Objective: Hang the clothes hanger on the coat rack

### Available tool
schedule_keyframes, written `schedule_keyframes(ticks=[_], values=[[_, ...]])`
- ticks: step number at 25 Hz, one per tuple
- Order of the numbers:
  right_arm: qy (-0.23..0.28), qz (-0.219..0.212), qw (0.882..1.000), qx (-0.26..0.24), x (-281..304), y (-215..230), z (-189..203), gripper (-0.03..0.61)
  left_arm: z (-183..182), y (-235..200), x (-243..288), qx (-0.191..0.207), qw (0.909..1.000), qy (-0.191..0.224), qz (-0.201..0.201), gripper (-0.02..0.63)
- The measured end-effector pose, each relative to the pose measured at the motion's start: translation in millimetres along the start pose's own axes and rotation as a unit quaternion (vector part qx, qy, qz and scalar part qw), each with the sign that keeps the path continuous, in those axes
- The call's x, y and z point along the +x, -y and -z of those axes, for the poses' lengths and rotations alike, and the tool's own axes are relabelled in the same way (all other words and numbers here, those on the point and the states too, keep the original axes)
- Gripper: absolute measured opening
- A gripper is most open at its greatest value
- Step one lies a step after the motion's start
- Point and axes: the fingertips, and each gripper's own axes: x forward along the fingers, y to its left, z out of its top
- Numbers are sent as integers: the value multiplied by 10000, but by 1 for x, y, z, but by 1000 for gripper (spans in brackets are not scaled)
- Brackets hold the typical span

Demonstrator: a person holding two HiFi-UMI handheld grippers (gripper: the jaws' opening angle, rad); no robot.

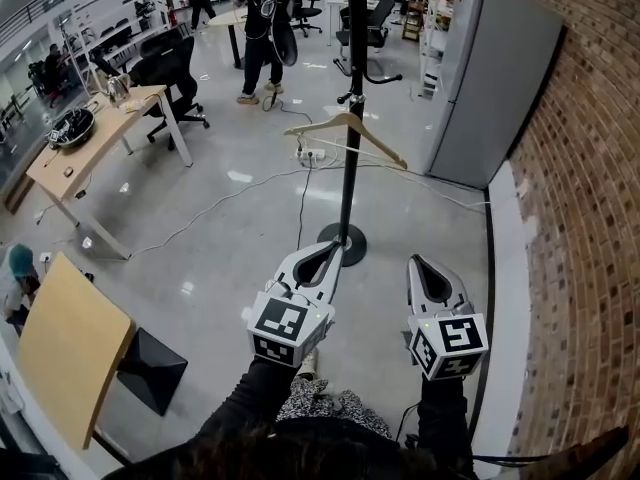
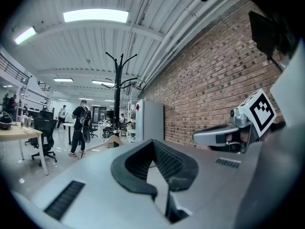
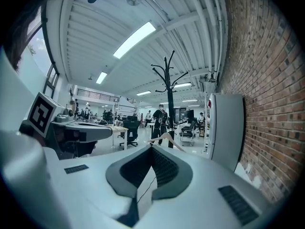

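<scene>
A black coat rack [image 1: 348, 168] stands on a round base in the middle of the floor ahead of me. A pale wooden clothes hanger [image 1: 345, 128] hangs on it about halfway up the pole, tilted down to the right. My left gripper [image 1: 335, 248] points at the rack's base, well short of the hanger, with its jaws together and nothing between them. To its right, my right gripper [image 1: 418, 261] is likewise shut and empty. The left gripper view shows the rack [image 2: 119, 94] and hanger [image 2: 112, 140] far beyond the left gripper [image 2: 153, 142]. So does the right gripper view: rack [image 3: 169, 89], hanger [image 3: 167, 137], right gripper [image 3: 152, 149].
A brick wall [image 1: 590, 218] runs along the right, with a tall grey cabinet [image 1: 495, 88] against it. Cables [image 1: 300, 183] and a power strip [image 1: 312, 154] lie on the floor by the rack. Desks [image 1: 90, 148], an office chair [image 1: 170, 73] and a wooden board [image 1: 70, 348] stand left. A person [image 1: 262, 28] walks beyond.
</scene>
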Motion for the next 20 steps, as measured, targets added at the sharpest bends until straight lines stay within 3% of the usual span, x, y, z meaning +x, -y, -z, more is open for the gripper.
schedule_keyframes(ticks=[20], values=[[86,106,9997,-204,-25,-12,-4,9,-8,16,-30,113,9999,87,-14,8]])
